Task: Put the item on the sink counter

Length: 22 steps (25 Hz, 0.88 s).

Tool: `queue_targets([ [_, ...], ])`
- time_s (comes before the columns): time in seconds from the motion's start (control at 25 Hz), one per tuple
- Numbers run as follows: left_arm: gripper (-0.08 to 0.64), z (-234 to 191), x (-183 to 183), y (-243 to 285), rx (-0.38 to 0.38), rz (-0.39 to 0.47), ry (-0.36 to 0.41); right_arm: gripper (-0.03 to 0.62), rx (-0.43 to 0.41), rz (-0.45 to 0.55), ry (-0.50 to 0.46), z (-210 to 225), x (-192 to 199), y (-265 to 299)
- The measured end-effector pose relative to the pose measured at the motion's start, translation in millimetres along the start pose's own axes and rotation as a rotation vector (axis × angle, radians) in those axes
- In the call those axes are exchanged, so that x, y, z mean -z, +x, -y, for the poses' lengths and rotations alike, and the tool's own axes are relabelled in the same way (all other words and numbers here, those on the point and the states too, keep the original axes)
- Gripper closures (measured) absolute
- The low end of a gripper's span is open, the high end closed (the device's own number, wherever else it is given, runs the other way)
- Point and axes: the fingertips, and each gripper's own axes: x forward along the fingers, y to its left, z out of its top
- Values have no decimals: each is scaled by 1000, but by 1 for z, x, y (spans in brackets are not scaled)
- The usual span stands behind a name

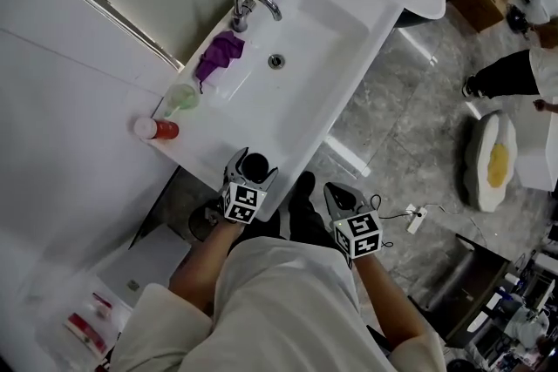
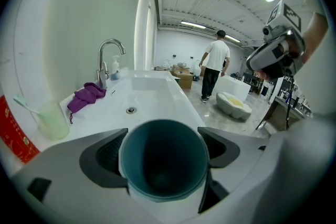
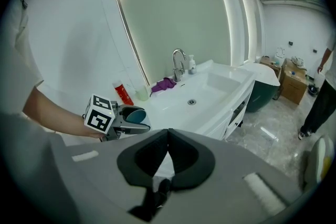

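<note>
Over the sink counter (image 1: pixel 214 148) edge, cup (image 2: pixel 164 161) in left gripper (image 1: pixel 251 168)

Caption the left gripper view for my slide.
Left gripper grips a teal cup facing the sink, faucet and purple cloth.

On sink (image 1: pixel 377 11) ledge, left of frame centre: tap (image 1: pixel 249 4) uppermost, cloth (image 1: pixel 220 55) below it, then beaker (image 1: pixel 183 98), bottle (image 1: pixel 157 129) lowest. Cup (image 1: pixel 254 165) in jaws of left gripper (image 1: pixel 250 176), over sink's lower corner; right gripper (image 1: pixel 338 194) rightwards, off sink.
</note>
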Motion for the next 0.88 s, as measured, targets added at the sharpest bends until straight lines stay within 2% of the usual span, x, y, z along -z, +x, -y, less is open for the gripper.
queue_targets([
  [0.28, 152, 1, 6, 0, -14, -20, 5, 581, -11, 9, -16, -6, -8, 4],
  [0.48, 136, 0, 7, -3, 2, -31, -13, 581, 3, 15, -13, -5, -8, -2],
  [0.64, 96, -3, 6, -6, 4, -24, -35, 581, 22, 25, 3, -3, -5, -6],
  [0.88, 91, 1, 5, -22, 39, -10, -27, 581, 38, 45, -5, -15, -7, -13],
])
